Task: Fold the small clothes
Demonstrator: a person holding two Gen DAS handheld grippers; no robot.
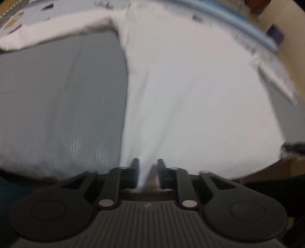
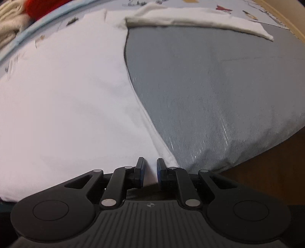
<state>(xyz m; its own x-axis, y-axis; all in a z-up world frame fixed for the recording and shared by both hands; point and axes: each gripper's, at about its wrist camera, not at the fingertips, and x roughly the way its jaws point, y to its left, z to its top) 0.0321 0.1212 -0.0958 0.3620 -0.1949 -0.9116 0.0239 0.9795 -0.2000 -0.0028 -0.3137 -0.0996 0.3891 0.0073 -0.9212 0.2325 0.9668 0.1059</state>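
Observation:
A white garment (image 1: 190,95) lies spread on a grey padded surface (image 1: 57,105); one white sleeve (image 1: 47,36) stretches along the far edge. In the blurred left wrist view, a ridge of the white cloth rises between the fingers of my left gripper (image 1: 148,167), resting against the left pad with a gap on the right side. In the right wrist view the same garment (image 2: 66,105) fills the left half, and its hem runs down to my right gripper (image 2: 151,167). White cloth shows in the narrow gap between those pads, lying flat and not pulled up.
The grey pad (image 2: 209,85) ends at a rounded edge above a brown wooden floor (image 2: 266,167). A printed sheet (image 2: 228,9) lies beyond the sleeve (image 2: 190,21). A light blue rim (image 1: 238,21) borders the far side, with red cloth (image 2: 38,5) and cream cloth (image 2: 9,19) behind it.

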